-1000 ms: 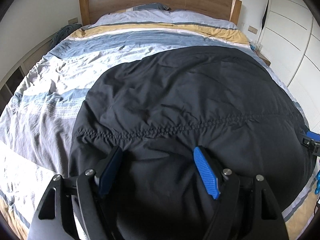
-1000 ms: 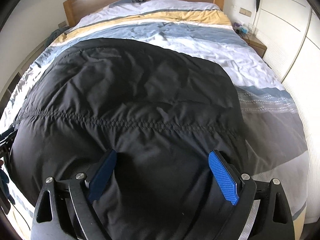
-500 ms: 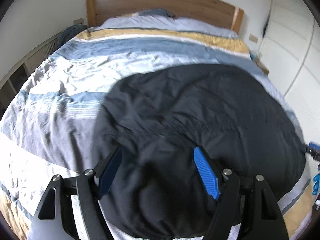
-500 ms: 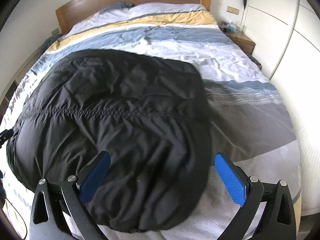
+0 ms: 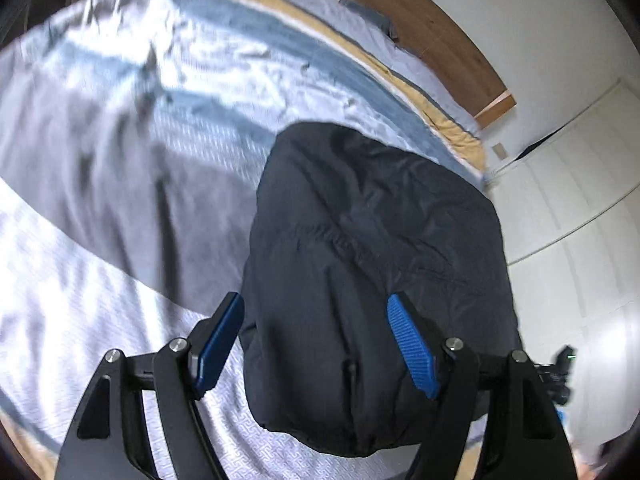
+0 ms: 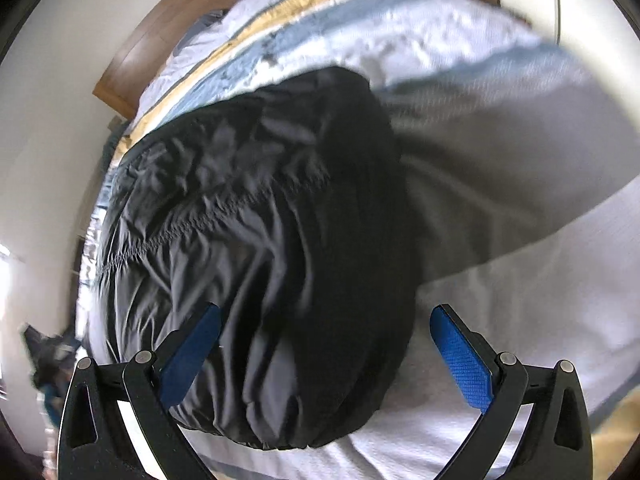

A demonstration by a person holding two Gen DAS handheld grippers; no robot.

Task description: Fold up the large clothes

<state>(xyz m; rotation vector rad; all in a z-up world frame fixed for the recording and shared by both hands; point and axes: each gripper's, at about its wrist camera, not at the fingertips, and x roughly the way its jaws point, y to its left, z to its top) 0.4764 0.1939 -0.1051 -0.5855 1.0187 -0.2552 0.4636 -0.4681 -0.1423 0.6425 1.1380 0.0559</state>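
A large black padded garment lies folded in a thick rectangle on the striped bed; it also shows in the right wrist view. My left gripper is open and empty, raised above the garment's near left edge. My right gripper is open and empty, raised above the garment's near right edge. Both views are tilted and blurred.
The bed has a grey, blue, white and yellow striped cover and a wooden headboard. White wardrobe doors stand at the right of the bed. The other gripper shows at the left view's right edge.
Both grippers have pulled back and up from the garment and tilted outward, the left view rolling one way and the right the other. The garment now looks smaller. Both stay open.
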